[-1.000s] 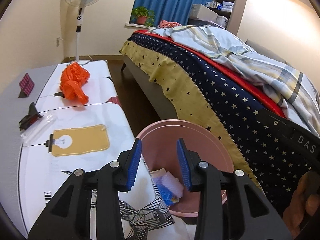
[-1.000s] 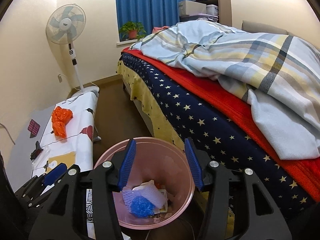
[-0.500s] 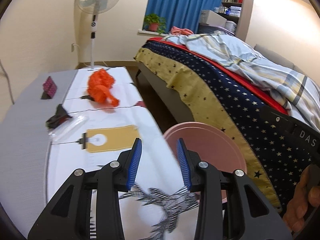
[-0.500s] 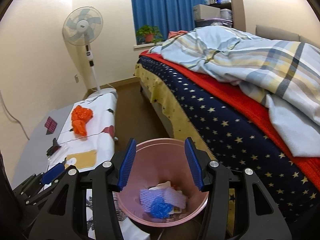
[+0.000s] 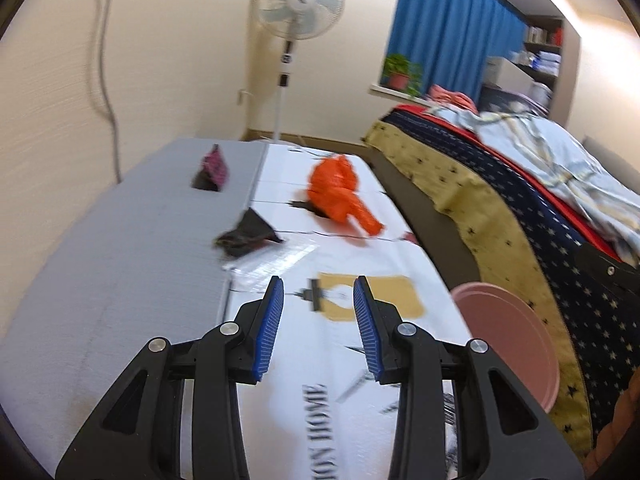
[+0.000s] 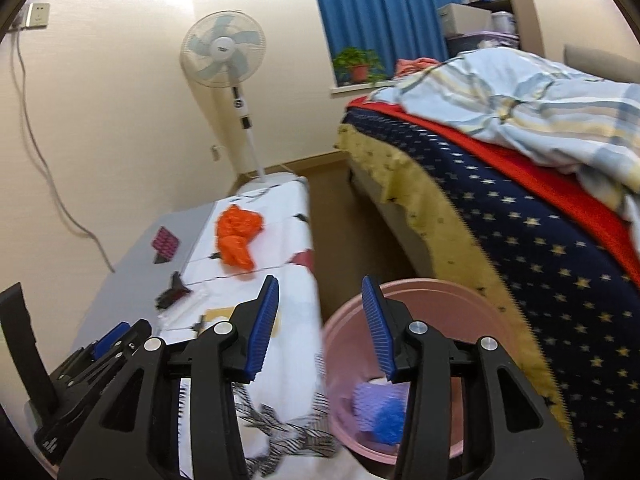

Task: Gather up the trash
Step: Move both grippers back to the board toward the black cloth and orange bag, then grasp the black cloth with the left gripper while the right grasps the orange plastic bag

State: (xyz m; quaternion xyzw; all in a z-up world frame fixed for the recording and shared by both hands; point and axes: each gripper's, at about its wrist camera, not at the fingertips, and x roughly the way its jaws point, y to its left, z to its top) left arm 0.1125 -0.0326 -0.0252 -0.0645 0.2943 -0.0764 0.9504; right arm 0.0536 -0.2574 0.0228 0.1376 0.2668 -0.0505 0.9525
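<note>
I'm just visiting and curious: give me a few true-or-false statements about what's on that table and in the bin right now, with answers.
1. The orange bag lies on the table. True.
2. The pink bin is empty. False: purple and blue trash sits inside.
3. Both the left tool and the right tool are open and hold nothing. True.
4. The fan stands on the bed. False: it stands by the wall, beyond the table.

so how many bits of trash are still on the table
4, possibly more out of view: an orange bag at the far end, a pink packet on the grey side, a black wrapper mid-table, clear plastic beside it.
</note>
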